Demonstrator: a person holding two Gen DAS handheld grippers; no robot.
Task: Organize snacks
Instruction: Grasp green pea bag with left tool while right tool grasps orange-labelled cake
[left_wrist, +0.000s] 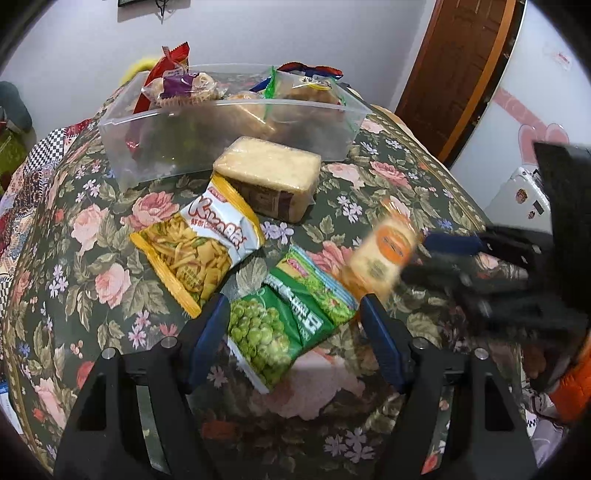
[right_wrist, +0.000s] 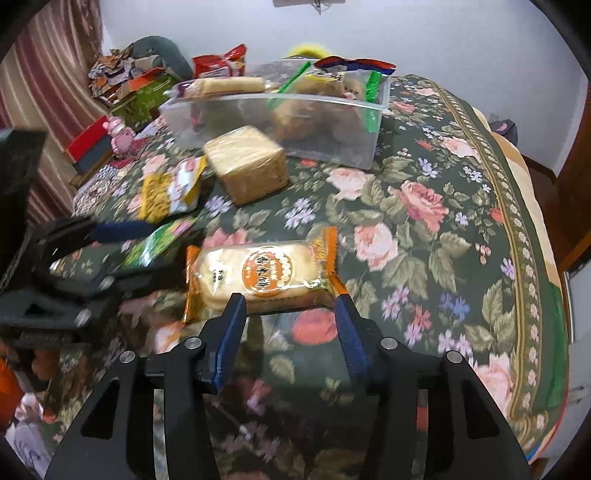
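Take the clear bin (right_wrist: 332, 147) at the far side of the table (right_wrist: 461, 229) as landmark. Its open top is heaped with packets above the rim, leaving little way in. Just in front of its near wall stands a wrapped bread block (right_wrist: 245, 162), with a yellow chip bag (left_wrist: 199, 247) touching the block's near side and a green pea bag (left_wrist: 284, 321) nearer still. Right of the bin and block, the flowered cloth lies bare to the table edge.
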